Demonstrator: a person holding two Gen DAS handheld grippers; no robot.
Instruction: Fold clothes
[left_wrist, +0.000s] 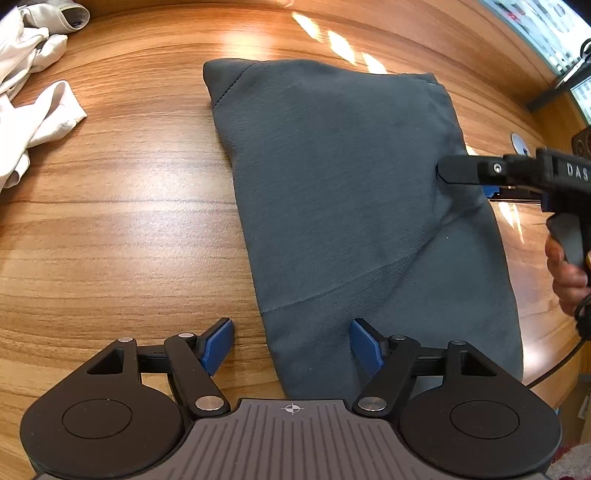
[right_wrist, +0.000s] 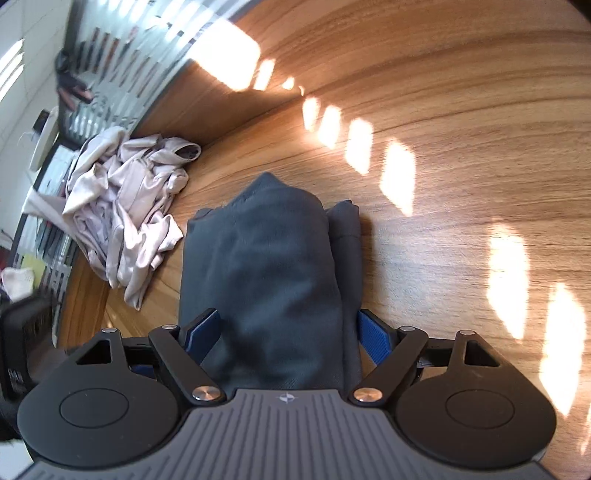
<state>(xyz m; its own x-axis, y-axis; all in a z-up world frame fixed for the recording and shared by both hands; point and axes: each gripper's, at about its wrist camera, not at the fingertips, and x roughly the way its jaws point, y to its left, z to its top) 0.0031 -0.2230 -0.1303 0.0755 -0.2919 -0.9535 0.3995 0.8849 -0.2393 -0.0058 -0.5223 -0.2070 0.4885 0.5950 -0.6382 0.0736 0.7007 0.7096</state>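
Note:
A dark grey folded garment (left_wrist: 351, 192) lies flat on the wooden table (left_wrist: 122, 229). My left gripper (left_wrist: 291, 345) is open at the garment's near left corner, one blue pad over the wood, the other over the cloth, holding nothing. My right gripper (left_wrist: 448, 171) reaches in from the right at the garment's right edge. In the right wrist view the right gripper (right_wrist: 290, 338) stands open with its jaws wide on either side of the grey garment (right_wrist: 269, 266), whose cloth bulges up between the blue pads.
A heap of crumpled cream-white clothes (left_wrist: 29, 85) lies at the table's far left, also in the right wrist view (right_wrist: 122, 206). A window and the table's edge (left_wrist: 554, 85) are at the far right. Sun patches (right_wrist: 399, 177) fall on the wood.

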